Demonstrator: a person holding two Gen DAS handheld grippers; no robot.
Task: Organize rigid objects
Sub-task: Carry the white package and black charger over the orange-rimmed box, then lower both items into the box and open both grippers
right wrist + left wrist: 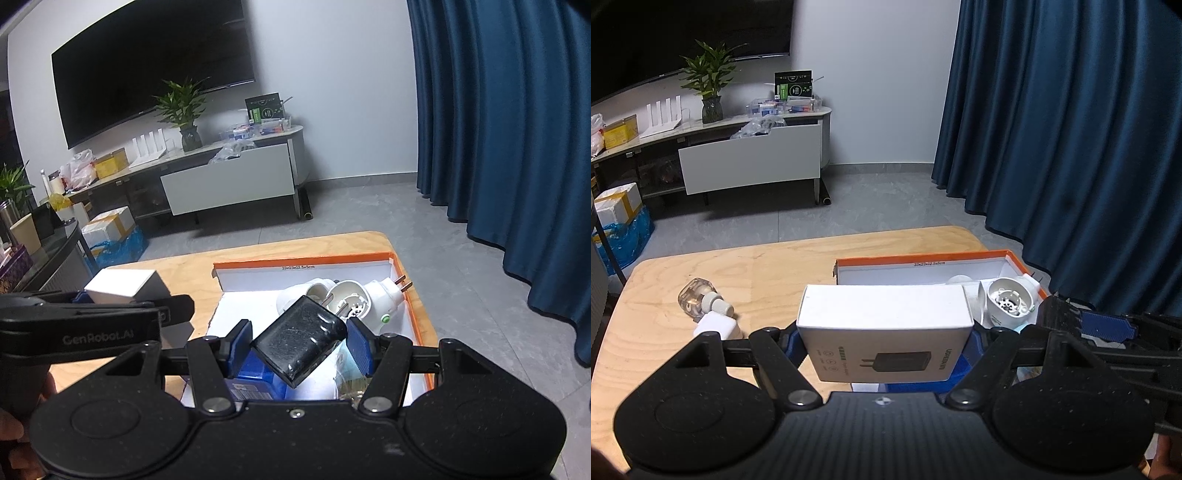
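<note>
My left gripper (884, 341) is shut on a white charger box (886, 332) with a black plug printed on it, held above the wooden table (775, 266) at the near left edge of the orange-rimmed box (923, 260). Seen from the right wrist, that white charger box (123, 285) sits left of the orange-rimmed box (303, 260). My right gripper (299, 345) is shut on a black plug adapter (301, 341), tilted, prongs pointing away, over the box's inside. White plug devices (354, 299) lie in the box, also seen as white plug devices (1008, 302).
On the table's left lie a small glass bottle with a white cap (701, 301) and a white charger block (716, 325). A blue packet (255, 380) lies in the box's near end. Blue curtains (1071, 129) hang right; a TV cabinet (750, 158) stands beyond.
</note>
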